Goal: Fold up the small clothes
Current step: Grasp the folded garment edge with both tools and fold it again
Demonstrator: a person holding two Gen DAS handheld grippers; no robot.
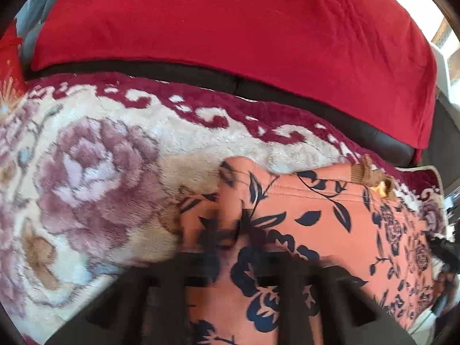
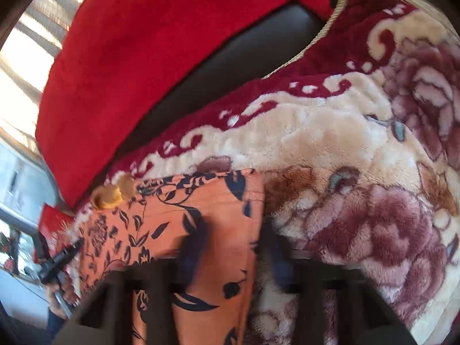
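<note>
An orange garment with a dark blue flower print [image 1: 316, 215] [image 2: 172, 215] lies flat on a plush floral blanket [image 1: 100, 172] [image 2: 345, 149]. My left gripper [image 1: 233, 230] is blurred and shut on the garment's left edge. My right gripper [image 2: 234, 247] is blurred too, its fingers closed on the garment's right edge with orange cloth filling the narrow gap between them. A brown knitted piece [image 1: 371, 176] [image 2: 112, 195] pokes out at the garment's far edge. Each view catches the other gripper's black frame at its side.
A red throw [image 1: 230, 28] [image 2: 143, 57] drapes over the dark sofa back [image 1: 258, 86] [image 2: 244, 57] behind the blanket. A red patterned cushion [image 1: 10, 66] sits at the far left. A bright window with blinds [image 2: 37, 28] is beyond the sofa.
</note>
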